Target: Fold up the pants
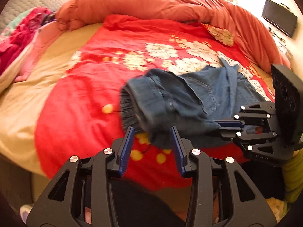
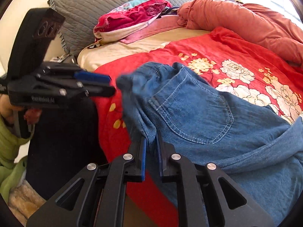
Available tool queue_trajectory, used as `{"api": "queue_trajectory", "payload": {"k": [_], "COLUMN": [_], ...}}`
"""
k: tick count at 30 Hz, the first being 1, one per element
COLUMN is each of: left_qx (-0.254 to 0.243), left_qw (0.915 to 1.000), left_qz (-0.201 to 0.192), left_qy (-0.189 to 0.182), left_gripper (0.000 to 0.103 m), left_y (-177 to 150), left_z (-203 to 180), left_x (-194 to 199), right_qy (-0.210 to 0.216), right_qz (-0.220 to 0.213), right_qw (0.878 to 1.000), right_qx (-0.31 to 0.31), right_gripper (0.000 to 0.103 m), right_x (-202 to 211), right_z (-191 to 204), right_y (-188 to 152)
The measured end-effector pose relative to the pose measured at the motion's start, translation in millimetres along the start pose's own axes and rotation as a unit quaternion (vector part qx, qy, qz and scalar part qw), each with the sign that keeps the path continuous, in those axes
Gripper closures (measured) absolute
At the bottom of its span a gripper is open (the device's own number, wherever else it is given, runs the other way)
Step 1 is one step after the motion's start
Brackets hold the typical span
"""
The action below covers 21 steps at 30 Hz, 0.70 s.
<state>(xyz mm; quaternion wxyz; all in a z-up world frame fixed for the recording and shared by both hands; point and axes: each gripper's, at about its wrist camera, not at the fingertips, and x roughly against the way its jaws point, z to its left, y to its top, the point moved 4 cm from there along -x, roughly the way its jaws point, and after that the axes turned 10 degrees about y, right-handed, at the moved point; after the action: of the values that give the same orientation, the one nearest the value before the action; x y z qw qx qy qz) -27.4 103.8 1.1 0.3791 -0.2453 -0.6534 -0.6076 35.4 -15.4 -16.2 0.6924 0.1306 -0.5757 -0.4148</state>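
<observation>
Mid-fold: my right tongs (image 2: 151, 141) pinching blue denim pants (image 2: 198, 109) hem; left tongs (image 1: 151, 132) spread, empty, beside waistband. Next: lay flat, smooth.

The waistband end of the blue jeans (image 1: 170, 102) is motion-blurred in both views. Their legs run off the right wrist view's right edge. The left gripper (image 2: 106, 84) is blurred there; its hand (image 2: 11, 106) is cut off.

Blue denim pants (image 2: 198, 113) on red, white-flowered blanket (image 1: 85, 98).
</observation>
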Motion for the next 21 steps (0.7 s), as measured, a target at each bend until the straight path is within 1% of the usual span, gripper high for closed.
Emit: {"api": "queue_trajectory", "payload": {"k": [3, 5, 8, 9, 10, 12, 13, 14, 16, 18, 19, 21], "left_qx": [0.013, 0.003, -0.016, -0.019, -0.026, -0.039, -0.038, -0.031, -0.026, -0.025, -0.025, -0.028], "left_qw": [0.9997, 0.9996, 0.9993, 0.9992, 0.9993, 0.9991, 0.9987, 0.9986, 0.9988, 0.9989, 0.9989, 0.9989], "left_qz": [-0.021, -0.028, -0.02, -0.015, -0.007, 0.015, 0.031, 0.042, 0.04, 0.038, 0.039, 0.038], "left_qy": [0.009, 0.0, -0.025, -0.031, -0.027, 0.003, 0.013, 0.012, 0.006, 0.004, 0.004, 0.007], "left_gripper": [0.072, 0.071, 0.071, 0.071, 0.071, 0.071, 0.071, 0.071, 0.071, 0.071, 0.071, 0.071], "left_y": [8.5, 19.7, 33.1, 35.5, 37.0, 33.7, 30.3, 27.3, 26.3, 26.0, 25.4, 25.0], "left_z": [4.1, -6.7, -31.2, -36.9, -42.8, -46.4, -44.3, -41.6, -39.2, -38.0, -38.2, -39.5], "left_x": [14.8, 15.2, 0.4, -6.6, -17.3, -38.8, -51.5, -59.2, -58.3, -56.1, -56.6, -56.4], "right_qy": [0.007, 0.007, 0.011, 0.013, 0.02, 0.039, 0.036, 0.033, 0.025, 0.001, -0.025, -0.048], "right_qz": [0.004, 0.007, 0.001, -0.001, -0.001, 0.008, 0.012, 0.013, 0.002, -0.024, -0.039, -0.048], "right_qw": [1.0, 1.0, 1.0, 1.0, 1.0, 0.999, 0.999, 0.999, 1.0, 1.0, 0.999, 0.997], "right_qx": [-0.008, -0.006, -0.007, -0.006, -0.003, 0.0, 0.005, 0.01, 0.01, -0.005, -0.016, -0.035], "right_gripper": [0.092, 0.092, 0.09, 0.087, 0.078, 0.069, 0.069, 0.069, 0.069, 0.064, 0.06, 0.059], "right_x": [-4.0, -7.9, -7.7, -6.7, -6.4, -5.6, -2.7, 1.0, 15.0, 31.3, 39.6, 45.9], "right_z": [0.8, 3.5, 6.2, 6.9, 9.1, 10.9, 12.4, 13.1, 10.2, -1.7, -12.4, -27.0], "right_y": [-3.7, -5.0, -5.6, -5.5, -6.5, -8.1, -9.7, -9.7, -8.7, -3.4, 0.4, 4.1]}}
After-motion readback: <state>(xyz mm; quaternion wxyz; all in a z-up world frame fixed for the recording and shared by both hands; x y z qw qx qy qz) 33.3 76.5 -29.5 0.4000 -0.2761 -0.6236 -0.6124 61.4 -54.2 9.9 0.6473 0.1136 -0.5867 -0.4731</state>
